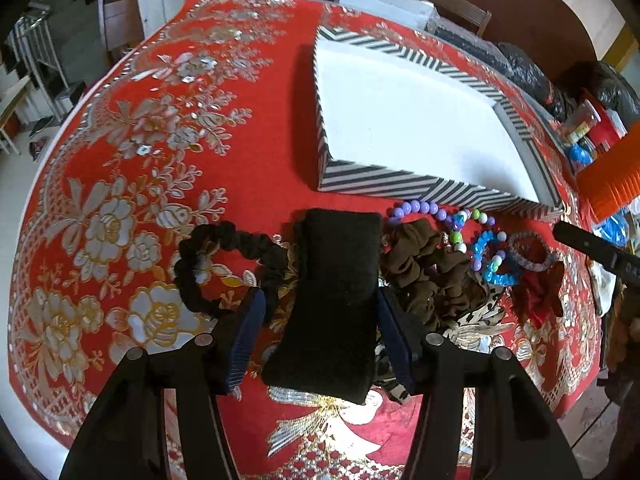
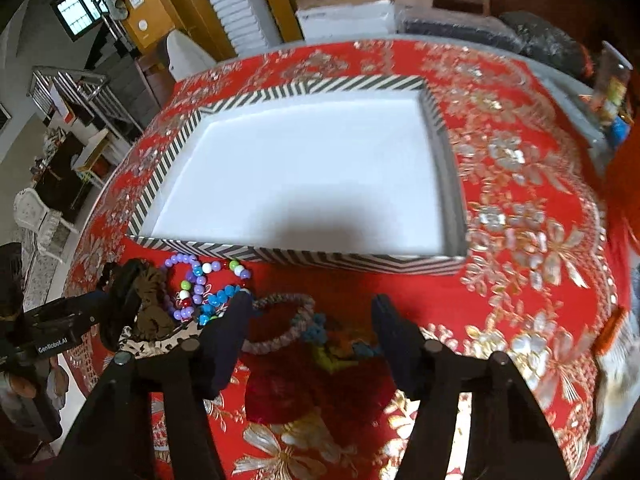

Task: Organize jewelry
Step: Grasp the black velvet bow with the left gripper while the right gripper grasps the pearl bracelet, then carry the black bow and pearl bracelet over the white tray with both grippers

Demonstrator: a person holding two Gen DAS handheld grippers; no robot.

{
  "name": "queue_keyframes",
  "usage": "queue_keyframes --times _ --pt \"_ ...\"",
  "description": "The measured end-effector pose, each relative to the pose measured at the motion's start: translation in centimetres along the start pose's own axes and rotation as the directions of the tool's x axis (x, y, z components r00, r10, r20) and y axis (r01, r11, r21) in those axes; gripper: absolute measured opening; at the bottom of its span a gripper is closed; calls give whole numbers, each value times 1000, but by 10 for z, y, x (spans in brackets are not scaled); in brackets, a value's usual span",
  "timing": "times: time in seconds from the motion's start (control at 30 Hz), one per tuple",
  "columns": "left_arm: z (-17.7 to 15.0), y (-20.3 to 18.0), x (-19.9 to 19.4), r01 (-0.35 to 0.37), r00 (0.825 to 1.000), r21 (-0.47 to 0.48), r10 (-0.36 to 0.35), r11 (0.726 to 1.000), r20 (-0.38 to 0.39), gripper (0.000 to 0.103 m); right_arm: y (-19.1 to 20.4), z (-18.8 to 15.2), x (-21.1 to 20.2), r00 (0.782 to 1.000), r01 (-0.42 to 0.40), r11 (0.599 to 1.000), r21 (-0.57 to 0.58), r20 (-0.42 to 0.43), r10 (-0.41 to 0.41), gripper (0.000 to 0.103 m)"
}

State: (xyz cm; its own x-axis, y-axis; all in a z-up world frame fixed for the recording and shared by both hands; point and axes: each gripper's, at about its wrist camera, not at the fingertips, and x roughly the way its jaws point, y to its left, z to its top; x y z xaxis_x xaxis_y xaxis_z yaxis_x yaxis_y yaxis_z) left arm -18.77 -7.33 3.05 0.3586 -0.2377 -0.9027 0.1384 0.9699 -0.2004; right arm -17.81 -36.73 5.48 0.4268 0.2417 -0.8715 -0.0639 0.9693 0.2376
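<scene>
On red cloth before tray [image 2: 256,254]: braided bangle [image 2: 280,322] framed between parted right gripper [image 2: 312,320] jaws, untouched; black pad [image 1: 336,300] seen within left gripper [image 1: 320,320], grip unclear.

You've got a red cloth table cover [image 1: 260,152], velvety, with shiny metallic floral embroidery. Tray [image 2: 224,106]: smooth matt white inside, striped paper-like rim. Black pad [image 1: 336,300] looks felt, matt, fuzzy. Scrunchies [image 1: 424,276] are soft crinkled fabric. Beads [image 2: 192,280] are glossy plastic. Braided band [image 2: 280,328] looks like rough cord.
</scene>
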Motion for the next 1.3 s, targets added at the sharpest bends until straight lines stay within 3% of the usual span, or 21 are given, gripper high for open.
queue_keyframes --times 0.1,0.17,0.3,0.37,0.7,0.9,0.97,1.1,1.3 --pt "1 -1 6 2 1000 24 -2 1000 -12 45 1 0 16 998 -28 1000 11 -52 29 61" --pt "1 -1 4 19 1000 31 -19 999 -8 23 1 -1 24 996 -30 1000 8 -79 31 55" --pt "2 -4 1 17 1000 57 -16 998 -11 8 2 -5 34 993 -44 999 4 -109 44 18" --pt "4 -3 -3 23 1000 51 -23 998 -3 4 5 -5 30 995 -52 999 -1 -89 51 16" --pt "14 -10 -43 60 996 56 -63 997 63 3 5 -4 -13 992 -124 992 6 14 124 16" --pt "12 -13 -46 46 996 46 -49 998 70 3 -12 -15 -6 990 -120 992 37 -73 122 17" --pt "11 -14 -47 45 996 46 -48 998 71 3 -18 -20 -2 988 -113 993 45 -103 117 20" --pt "12 -13 -54 39 995 43 -43 998 92 3 -26 -20 2 985 -107 993 58 -129 114 37" --pt "22 -3 -68 25 991 18 -27 1000 131 3 -33 -4 5 983 -120 989 85 -130 131 42"
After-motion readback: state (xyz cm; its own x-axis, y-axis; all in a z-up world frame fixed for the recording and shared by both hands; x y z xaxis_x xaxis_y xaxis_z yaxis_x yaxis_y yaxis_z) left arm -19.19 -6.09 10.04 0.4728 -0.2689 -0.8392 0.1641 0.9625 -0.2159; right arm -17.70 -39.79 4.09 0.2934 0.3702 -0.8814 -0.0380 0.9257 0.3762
